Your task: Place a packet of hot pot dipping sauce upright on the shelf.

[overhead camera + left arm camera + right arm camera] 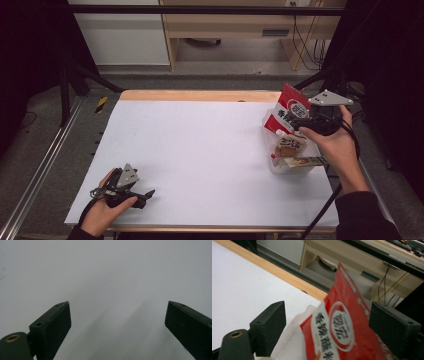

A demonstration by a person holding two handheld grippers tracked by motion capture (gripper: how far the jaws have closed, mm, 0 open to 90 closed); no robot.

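The right gripper [327, 322] is standing with its jaws wide apart, and the red packet [347, 325] is sitting between the fingers without being pressed by either pad. The packet is leaning upright in the clear tub [295, 167], just under the fingertips, with smaller pouches beside it. It looks light, thin and a little slippery, so it is probably bending easily; the flat upper edge seems the best place to pinch. Far from there, the left gripper [117, 322] is resting over the white table [200, 150], its jaws also wide and holding nothing.
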